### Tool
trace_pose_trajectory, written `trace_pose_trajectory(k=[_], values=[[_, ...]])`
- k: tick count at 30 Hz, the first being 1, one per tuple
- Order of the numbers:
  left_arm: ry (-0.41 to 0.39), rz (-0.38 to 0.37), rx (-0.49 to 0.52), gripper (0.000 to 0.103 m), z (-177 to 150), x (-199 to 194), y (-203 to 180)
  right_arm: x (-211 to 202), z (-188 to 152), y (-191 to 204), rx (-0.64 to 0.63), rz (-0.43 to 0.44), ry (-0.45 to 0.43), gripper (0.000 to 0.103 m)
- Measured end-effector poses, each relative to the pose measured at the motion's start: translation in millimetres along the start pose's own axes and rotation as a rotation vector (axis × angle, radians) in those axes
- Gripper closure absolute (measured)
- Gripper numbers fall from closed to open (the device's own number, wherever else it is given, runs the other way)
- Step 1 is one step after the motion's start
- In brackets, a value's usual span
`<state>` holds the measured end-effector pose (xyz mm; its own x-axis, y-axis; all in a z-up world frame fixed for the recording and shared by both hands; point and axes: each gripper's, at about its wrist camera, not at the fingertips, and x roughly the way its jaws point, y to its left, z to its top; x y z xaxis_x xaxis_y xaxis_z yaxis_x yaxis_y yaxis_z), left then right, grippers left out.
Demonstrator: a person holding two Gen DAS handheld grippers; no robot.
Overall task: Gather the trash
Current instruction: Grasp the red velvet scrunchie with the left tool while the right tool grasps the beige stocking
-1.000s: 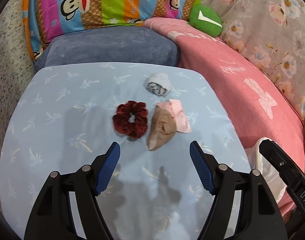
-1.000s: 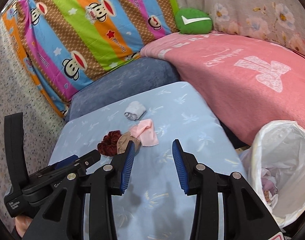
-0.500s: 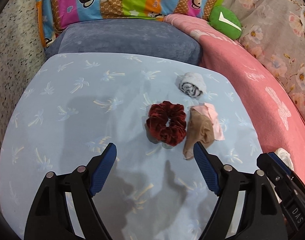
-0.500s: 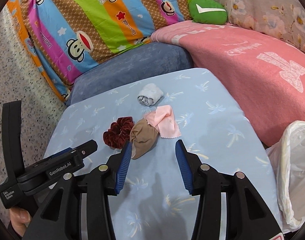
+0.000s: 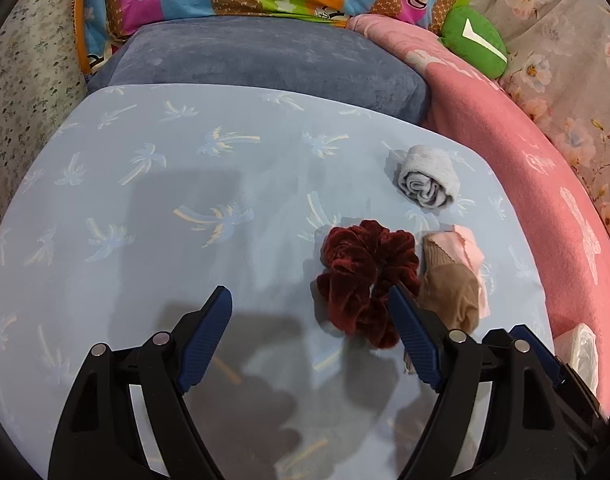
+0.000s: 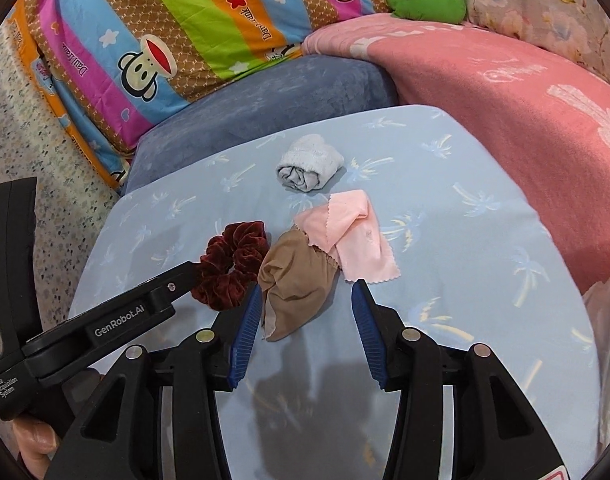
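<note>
While both grippers tilt down over the blue sheet (image 5: 145, 208), the left gripper (image 5: 309, 316) gapes wide beside the scrunchie (image 5: 365, 272), the right gripper (image 6: 305, 300) stands half-spread and empty above the tan cloth (image 6: 297, 276), and the white bag (image 5: 583, 344) is cut off.

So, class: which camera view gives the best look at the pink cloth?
The right wrist view: the pink cloth lies almost wholly in sight, overlapping only the tan fabric. In the left wrist view it is a foreshortened strip, mostly behind that tan fabric.
</note>
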<state>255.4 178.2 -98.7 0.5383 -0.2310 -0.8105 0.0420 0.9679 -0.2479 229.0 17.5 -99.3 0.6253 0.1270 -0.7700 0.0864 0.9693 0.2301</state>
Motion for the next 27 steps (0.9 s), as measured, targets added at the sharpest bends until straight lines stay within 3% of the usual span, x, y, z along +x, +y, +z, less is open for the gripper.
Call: trace_pose_trajectory(k=[7,14,17,22,27], values=[[0.014,-0.017,0.013,0.027,4,20,-2,26,2,3,-0.001,0.002,0.032,0.055],[-0.009,0.006,0.066,0.036,5,24,-5,46,-1,4,-0.001,0.004,0.058,0.061],[-0.013,0.015,0.068,0.044,7,25,-3,49,-2,4,-0.006,0.004,0.056,0.063],[0.003,-0.024,0.075,0.077,9,24,-3,49,0,-2,0.019,0.028,0.066,0.082],[0.002,-0.023,0.107,0.089,5,17,-15,39,-3,-3,0.017,0.029,0.062,0.086]])
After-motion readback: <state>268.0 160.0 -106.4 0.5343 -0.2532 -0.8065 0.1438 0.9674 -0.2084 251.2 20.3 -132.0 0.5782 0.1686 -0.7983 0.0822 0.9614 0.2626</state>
